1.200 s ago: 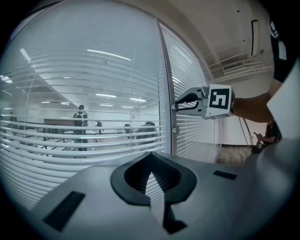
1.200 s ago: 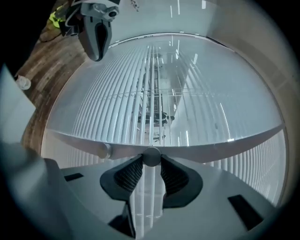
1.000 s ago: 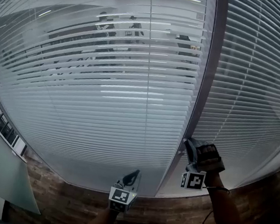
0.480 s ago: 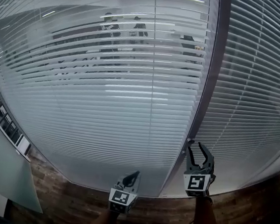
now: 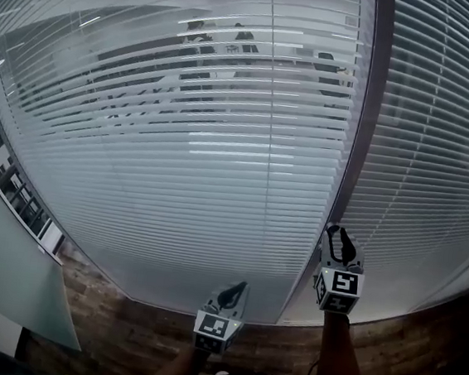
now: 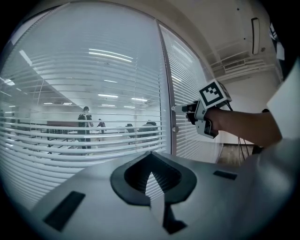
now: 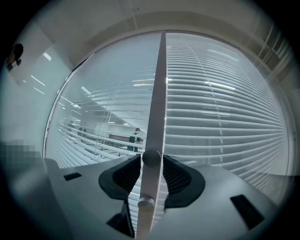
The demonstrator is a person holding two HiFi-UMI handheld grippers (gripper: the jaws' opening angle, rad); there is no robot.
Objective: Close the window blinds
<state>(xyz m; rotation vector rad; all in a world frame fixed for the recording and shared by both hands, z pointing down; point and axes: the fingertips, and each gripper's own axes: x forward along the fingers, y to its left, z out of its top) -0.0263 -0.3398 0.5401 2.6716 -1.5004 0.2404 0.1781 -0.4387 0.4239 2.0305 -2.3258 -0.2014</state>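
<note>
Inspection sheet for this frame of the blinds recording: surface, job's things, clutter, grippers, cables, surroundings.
Surface: no table; brick wall under the window.
Job's things: left blind with slats tilted open, room visible through it; right blind looks denser; post between them carries a knob.
Clutter: nothing seen.
Grippers: left gripper shut, empty; right gripper open, knob between its jaws, pads clear of it.
Cables: thin cable by the right arm.
Surroundings: people behind the glass.
</note>
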